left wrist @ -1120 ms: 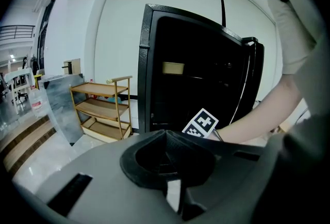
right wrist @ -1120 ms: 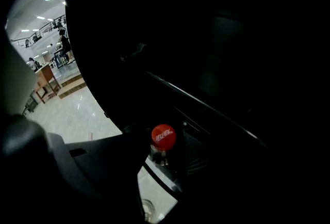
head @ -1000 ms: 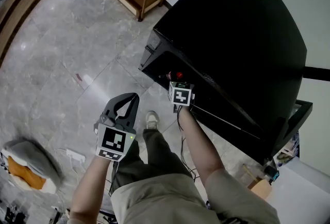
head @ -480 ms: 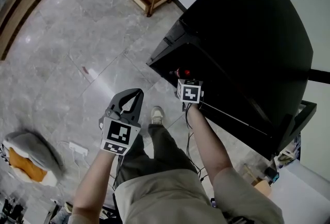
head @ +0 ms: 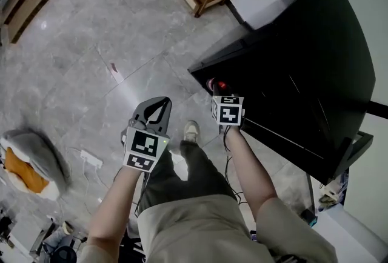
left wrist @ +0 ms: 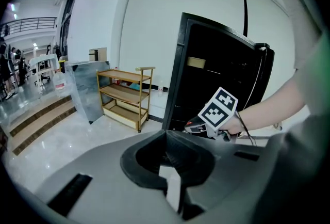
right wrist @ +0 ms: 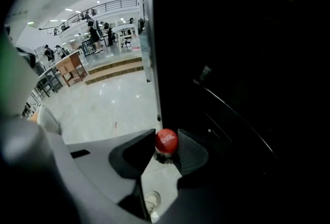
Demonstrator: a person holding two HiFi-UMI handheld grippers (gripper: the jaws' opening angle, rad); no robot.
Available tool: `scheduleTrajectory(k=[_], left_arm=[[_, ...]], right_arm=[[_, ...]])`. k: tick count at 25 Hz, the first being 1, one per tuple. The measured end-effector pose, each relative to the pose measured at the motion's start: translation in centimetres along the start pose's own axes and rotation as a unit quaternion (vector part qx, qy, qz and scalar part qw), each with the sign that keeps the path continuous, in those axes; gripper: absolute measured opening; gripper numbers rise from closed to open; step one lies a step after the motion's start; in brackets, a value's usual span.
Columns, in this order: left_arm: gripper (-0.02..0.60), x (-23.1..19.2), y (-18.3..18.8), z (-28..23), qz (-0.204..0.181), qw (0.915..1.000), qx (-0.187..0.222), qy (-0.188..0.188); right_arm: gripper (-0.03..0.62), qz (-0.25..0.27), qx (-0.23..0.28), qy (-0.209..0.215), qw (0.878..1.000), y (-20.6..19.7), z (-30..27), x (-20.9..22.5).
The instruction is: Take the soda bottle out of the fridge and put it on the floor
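Hanging at left over floor [head: 91,62], your left gripper [head: 162,102] had jaws together, empty. Your right gripper [head: 217,89] had just been closing onto neck of soda bottle [right wrist: 166,140] at open edge of fridge [head: 303,62]: grip looked made, set-down still to do. Right gripper view showed red cap between jaws; head view gave only red speck.

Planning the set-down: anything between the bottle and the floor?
Nothing visible. The right gripper, jaws just closing further on the bottle at its red cap, is beside the fridge. Bare floor lies below, with the person's shoe close by.
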State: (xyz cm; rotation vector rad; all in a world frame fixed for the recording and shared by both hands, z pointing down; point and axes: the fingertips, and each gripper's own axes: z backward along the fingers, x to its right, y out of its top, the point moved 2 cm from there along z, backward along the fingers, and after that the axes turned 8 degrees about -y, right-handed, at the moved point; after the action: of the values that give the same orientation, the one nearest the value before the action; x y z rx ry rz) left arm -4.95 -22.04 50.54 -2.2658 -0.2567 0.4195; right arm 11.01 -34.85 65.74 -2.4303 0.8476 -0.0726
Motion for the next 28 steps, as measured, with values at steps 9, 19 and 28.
scheduleTrajectory(k=[9, 19, 28], left_arm=[[0.006, -3.4, -4.2, 6.0, 0.043, 0.9975, -0.007, 0.055], [0.006, -6.4, -10.7, 11.3, 0.107, 0.9870, -0.016, 0.119], [0.006, -8.7, -17.2, 13.1, 0.161, 0.9760, -0.016, 0.146]], right_arm=[[0.113, 0.072, 0.012, 0.068, 0.995, 2.4, 2.3, -9.6], [0.112, 0.140, 0.000, 0.130, 0.982, 3.0, 2.0, -19.7], [0.112, 0.212, -0.020, 0.162, 0.963, 0.3, -0.3, -27.8]])
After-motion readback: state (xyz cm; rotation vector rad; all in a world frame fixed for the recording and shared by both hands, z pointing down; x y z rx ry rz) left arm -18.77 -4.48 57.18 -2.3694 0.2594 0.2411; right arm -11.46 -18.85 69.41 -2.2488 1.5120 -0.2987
